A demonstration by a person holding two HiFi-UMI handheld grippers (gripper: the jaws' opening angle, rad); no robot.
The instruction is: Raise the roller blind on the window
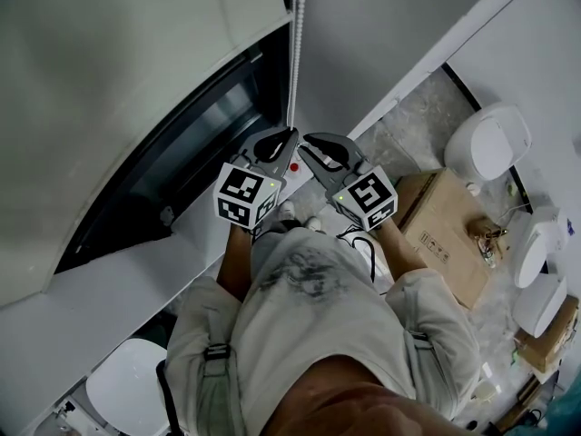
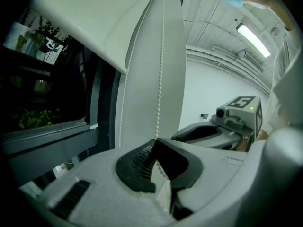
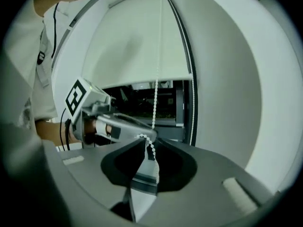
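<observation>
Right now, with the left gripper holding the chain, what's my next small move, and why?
Probably close the right gripper on the chain and pull down. The chain hangs between its jaws, grip unclear; the left gripper holds it, and the blind covers the upper window.

The head view looks steeply down from above the person, with the left gripper [image 1: 283, 149] and right gripper [image 1: 313, 153] mid-frame and the window [image 1: 172, 153] at upper left. Each gripper view rides close behind its own jaws, facing the window. Both share the chain [image 2: 160, 79], the blind [image 3: 137, 51] and the other gripper.
</observation>
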